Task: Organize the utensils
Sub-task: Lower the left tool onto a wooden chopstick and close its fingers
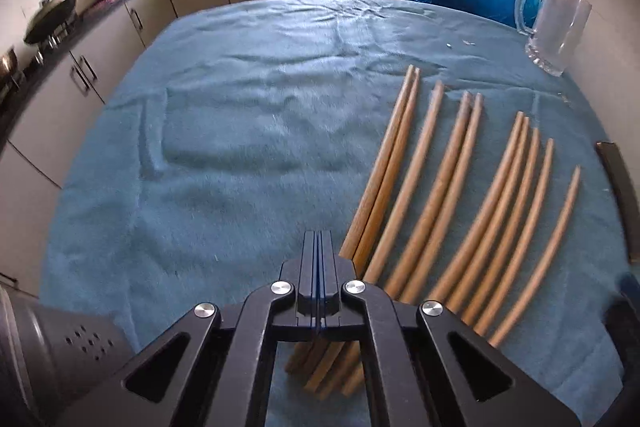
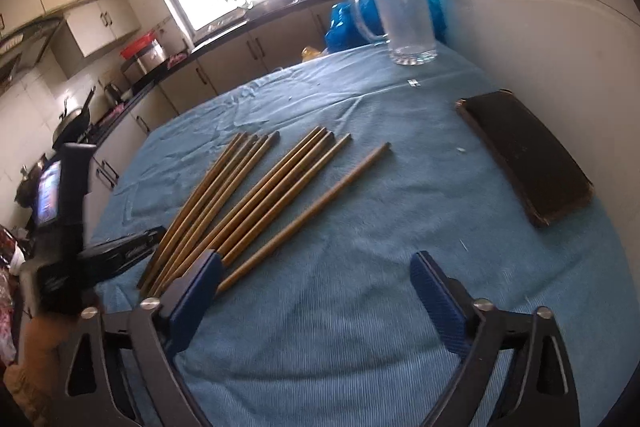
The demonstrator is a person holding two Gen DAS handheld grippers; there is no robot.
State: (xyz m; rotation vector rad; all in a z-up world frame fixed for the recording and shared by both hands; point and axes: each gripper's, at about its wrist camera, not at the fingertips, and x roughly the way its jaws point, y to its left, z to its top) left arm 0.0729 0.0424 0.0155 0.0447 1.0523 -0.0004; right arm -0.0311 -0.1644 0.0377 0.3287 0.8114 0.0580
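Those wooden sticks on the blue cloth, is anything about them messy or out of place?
Yes. The chopsticks lie loose on the blue cloth, fanned out with uneven gaps rather than bundled, and one sits apart on the right. The glass mug at the far edge stands upright. Nothing looks spilled or broken.

Ten brown wooden chopsticks [image 1: 448,195] lie flat on the blue cloth [image 1: 248,131], fanned side by side, their near ends bunched and their far ends spread toward the glass mug [image 1: 558,27]. Most touch a neighbour; the outermost stick [image 2: 308,215] on the mug's side lies alone, apart from the rest.
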